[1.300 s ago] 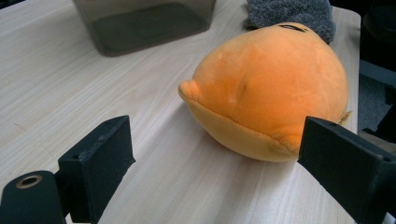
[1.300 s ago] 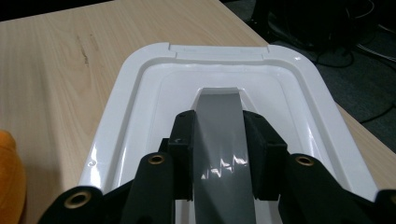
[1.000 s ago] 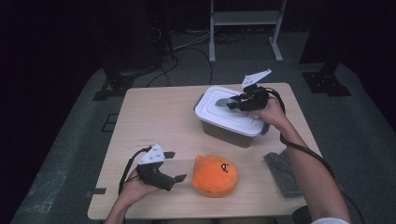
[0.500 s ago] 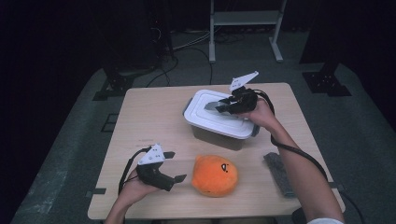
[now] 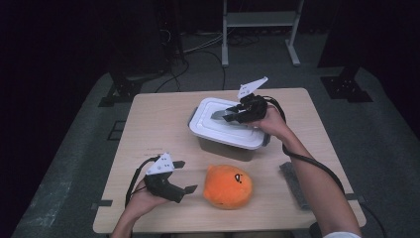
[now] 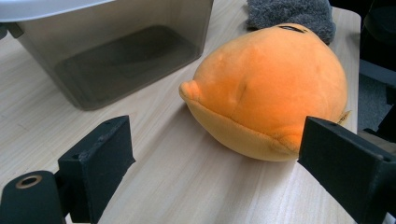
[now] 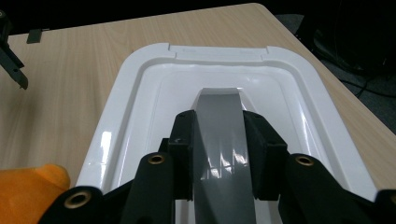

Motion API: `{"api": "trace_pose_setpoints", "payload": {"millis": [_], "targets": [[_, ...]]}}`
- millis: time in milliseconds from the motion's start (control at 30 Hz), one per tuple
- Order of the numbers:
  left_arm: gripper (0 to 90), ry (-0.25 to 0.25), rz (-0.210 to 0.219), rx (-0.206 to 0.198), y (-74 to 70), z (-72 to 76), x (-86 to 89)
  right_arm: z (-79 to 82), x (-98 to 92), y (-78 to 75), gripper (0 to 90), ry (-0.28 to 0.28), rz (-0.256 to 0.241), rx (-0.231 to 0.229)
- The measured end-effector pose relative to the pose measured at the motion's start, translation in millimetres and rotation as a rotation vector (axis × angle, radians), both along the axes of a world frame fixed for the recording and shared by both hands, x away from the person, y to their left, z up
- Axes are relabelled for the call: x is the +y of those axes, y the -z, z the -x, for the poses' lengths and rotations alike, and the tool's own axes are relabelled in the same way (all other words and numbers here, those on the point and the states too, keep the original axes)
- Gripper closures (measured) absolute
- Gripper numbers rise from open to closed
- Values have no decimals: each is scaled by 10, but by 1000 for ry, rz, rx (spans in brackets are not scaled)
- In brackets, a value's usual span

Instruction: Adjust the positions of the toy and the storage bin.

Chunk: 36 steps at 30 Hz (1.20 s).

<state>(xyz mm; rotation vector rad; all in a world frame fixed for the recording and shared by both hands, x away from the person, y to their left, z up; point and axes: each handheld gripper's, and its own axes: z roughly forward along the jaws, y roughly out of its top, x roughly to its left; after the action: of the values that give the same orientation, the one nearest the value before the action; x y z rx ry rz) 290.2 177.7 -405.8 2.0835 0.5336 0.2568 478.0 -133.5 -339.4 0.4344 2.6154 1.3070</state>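
The right gripper (image 5: pixel 236 113) is clamped on the grey handle (image 7: pixel 219 135) in the middle of the white lid (image 5: pixel 225 129), jaws pressed against both sides of that strip. Compared with a second ago, the lid has shifted left and toward the person: earlier it sat square on the grey box (image 5: pixel 228 148) near the table's far right, and now it lies askew, overhanging the box on the left. In the left gripper view the box's interior (image 6: pixel 126 56) looks empty under the lid's raised edge, so I judge that the lid is coming off, or that the box is being dragged along with it (the pictures do not settle which). The left gripper (image 5: pixel 182 176) has not moved; it rests in the hand near the table's (image 5: pixel 148 119) front edge with jaws spread wide, empty, and pointing at the orange plush toy (image 5: pixel 228 186) just beside it. A grey cloth (image 5: pixel 294 183) lies to the toy's right. Opening the box probably clears the way for the toy to go in.
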Motion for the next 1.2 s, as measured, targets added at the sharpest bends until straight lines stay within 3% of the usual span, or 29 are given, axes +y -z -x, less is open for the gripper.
{"api": "trace_pose_setpoints", "payload": {"millis": [767,1200], "targets": [[91,4,1,-4,-9,1,2,18,220,-5,654,-44,7,2],[91,2,7,-1,-9,4,11,25,244,-16,655,-35,11,4]]}}
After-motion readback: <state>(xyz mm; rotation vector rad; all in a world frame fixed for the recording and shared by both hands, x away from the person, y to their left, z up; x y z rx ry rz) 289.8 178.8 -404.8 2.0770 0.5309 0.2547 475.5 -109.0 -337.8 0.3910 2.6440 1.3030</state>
